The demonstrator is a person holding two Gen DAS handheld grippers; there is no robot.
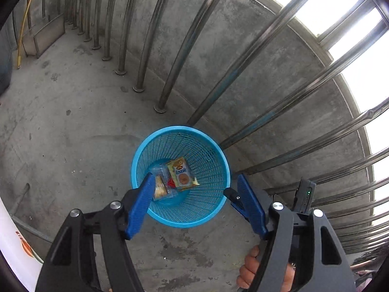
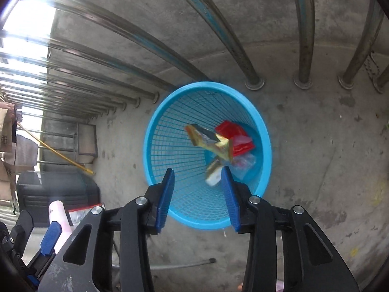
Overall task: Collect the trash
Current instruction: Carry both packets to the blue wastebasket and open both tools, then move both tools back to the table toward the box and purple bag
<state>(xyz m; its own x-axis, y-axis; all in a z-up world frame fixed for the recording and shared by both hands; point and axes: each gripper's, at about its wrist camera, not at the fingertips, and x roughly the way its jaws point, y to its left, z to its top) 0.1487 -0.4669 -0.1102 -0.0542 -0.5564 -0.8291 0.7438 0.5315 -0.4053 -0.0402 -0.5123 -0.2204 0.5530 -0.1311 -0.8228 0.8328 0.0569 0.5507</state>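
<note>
Nearby, steel railing behind blue basket, concrete floor

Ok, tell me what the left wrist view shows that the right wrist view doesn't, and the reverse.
Only the left wrist view shows bright sky between the upper railing bars, and the printed face of the yellow snack packet.

Only the right wrist view shows a dark crate and hanging clothes at far left, and the red wrapper in full.

Both show the blue mesh basket on concrete beside the steel railing, wrappers inside it, and both the left gripper and the right gripper open above it.
</note>
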